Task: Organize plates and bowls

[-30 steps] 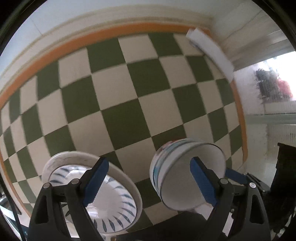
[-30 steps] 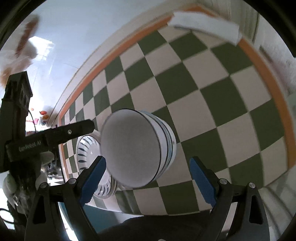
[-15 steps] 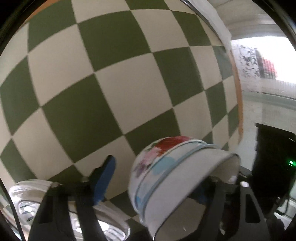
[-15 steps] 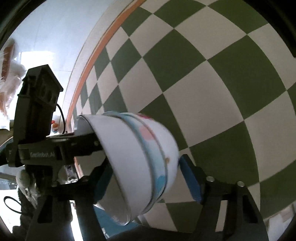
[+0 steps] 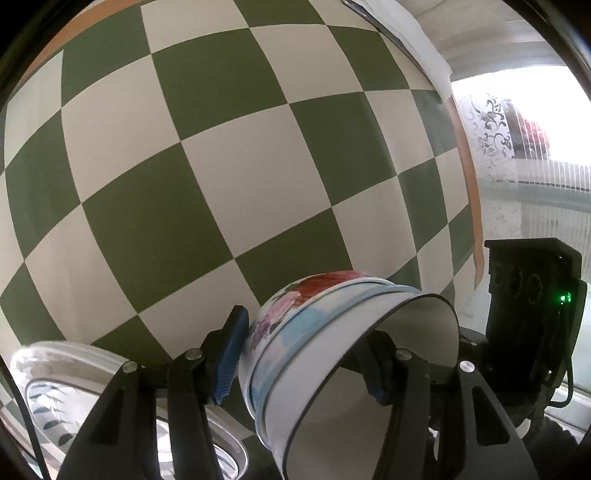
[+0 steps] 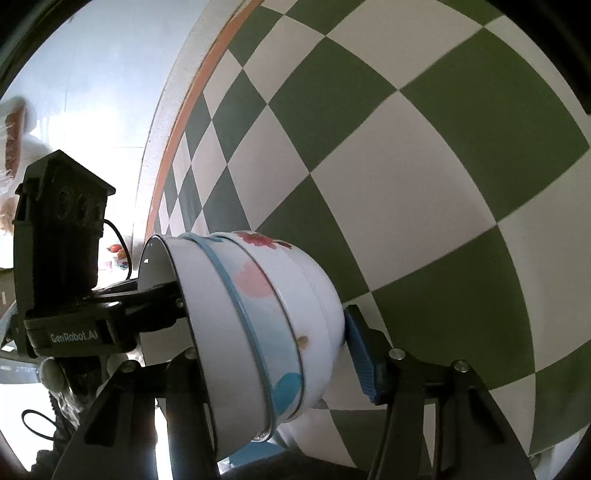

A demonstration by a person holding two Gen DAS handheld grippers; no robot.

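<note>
We are gripping one floral bowl with both tools at once, and it is tipped well onto its side, mouth turned toward the left tool. The left gripper is closing narrowly across the bowl's wall: one blue pad is pressing the outside near the base while the other finger is reaching inside the mouth. The right gripper is bracketing the same bowl from the opposite side, its right pad touching the rounded base; its other finger is hidden behind the rim, so we are judging rather than seeing that it is clamping the bowl too. Holding it from two sides is probably steadying a smooth, slippery shape while we are carrying it above the checkered tablecloth, apparently clear of the cloth.

Counting, we are seeing one bowl, though the stepped bands on its side could mean two nested together, which we cannot settle. One striped plate is lying on the cloth just beside the left tool, likely the spot we are heading for. One folded white cloth is lying at the far edge
</note>
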